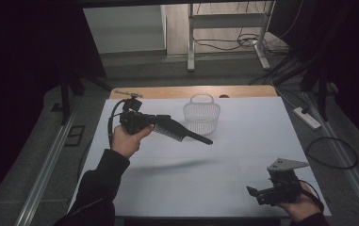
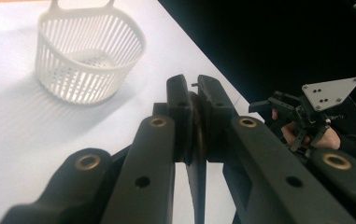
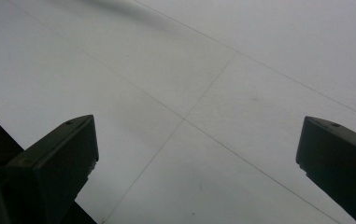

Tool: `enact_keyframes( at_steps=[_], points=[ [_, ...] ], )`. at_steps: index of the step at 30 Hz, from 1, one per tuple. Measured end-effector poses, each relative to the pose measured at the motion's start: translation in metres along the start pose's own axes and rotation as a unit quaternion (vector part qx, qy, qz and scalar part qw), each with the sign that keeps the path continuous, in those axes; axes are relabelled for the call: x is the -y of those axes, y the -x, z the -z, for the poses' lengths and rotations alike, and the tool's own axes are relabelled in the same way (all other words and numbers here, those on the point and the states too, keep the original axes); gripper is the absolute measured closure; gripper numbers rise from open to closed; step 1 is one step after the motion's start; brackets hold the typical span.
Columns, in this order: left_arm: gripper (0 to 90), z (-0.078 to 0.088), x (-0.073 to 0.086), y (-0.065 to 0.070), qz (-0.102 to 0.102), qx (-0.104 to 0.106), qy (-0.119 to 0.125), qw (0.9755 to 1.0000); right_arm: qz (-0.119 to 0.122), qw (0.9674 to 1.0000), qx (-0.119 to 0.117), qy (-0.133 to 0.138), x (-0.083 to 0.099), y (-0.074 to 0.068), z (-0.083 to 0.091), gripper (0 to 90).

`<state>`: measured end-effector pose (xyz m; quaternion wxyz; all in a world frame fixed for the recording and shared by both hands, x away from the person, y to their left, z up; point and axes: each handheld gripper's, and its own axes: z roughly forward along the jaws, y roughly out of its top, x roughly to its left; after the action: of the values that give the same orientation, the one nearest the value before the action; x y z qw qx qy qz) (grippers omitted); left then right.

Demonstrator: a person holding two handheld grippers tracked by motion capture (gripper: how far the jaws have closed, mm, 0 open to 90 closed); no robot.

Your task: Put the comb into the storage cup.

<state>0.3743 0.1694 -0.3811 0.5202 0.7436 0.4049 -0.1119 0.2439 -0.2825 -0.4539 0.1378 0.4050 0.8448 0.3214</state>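
Above the white table [image 1: 243, 155], my left gripper [image 1: 160, 123] is shut on a black comb [image 1: 182, 133]; its thin handle points right and slightly down, just in front of a white slatted basket [image 1: 201, 115]. From the left gripper view, the jaws of the left gripper [image 2: 195, 93] press on the comb's dark edge [image 2: 196, 140], with the empty basket [image 2: 89, 56] upright at the upper left. Near the table's front right corner, my right gripper [image 1: 262, 193] is open and holds nothing. In the right gripper view the right gripper [image 3: 199, 135] has its jaws wide apart over the bare table [image 3: 213, 56].
The comb casts a shadow on the table [image 1: 177, 165] below it. A wooden strip [image 1: 191, 92] runs along the table's far edge. On the floor at the right lie a power strip [image 1: 306, 117] and cables [image 1: 332, 153]. A desk frame [image 1: 191, 42] stands behind.
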Motion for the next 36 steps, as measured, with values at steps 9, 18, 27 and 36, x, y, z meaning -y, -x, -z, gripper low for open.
enact_keyframes(
  at_steps=[9, 18, 27, 36],
  points=[
    [83.9, 0.003, -0.01, -0.003, 0.002, -0.009, 0.005, 0.9999, -0.011, 0.9996, 0.024, -0.012, 0.005, 0.009, 0.009, 0.0],
    [83.9, 0.01, -0.018, -0.01, 0.012, -0.018, 0.011, 0.9997, -0.04, 0.9981, 0.041, -0.02, 0.011, 0.017, 0.017, 0.0],
    [83.9, 0.018, -0.027, -0.015, 0.02, -0.033, 0.019, 0.9991, -0.06, 0.9972, 0.042, -0.011, 0.015, 0.022, 0.021, 0.0],
    [83.9, 0.02, -0.04, -0.019, 0.024, -0.046, 0.028, 0.9982, -0.058, 0.9974, 0.041, -0.013, 0.015, 0.021, 0.021, 0.0]
  ],
)
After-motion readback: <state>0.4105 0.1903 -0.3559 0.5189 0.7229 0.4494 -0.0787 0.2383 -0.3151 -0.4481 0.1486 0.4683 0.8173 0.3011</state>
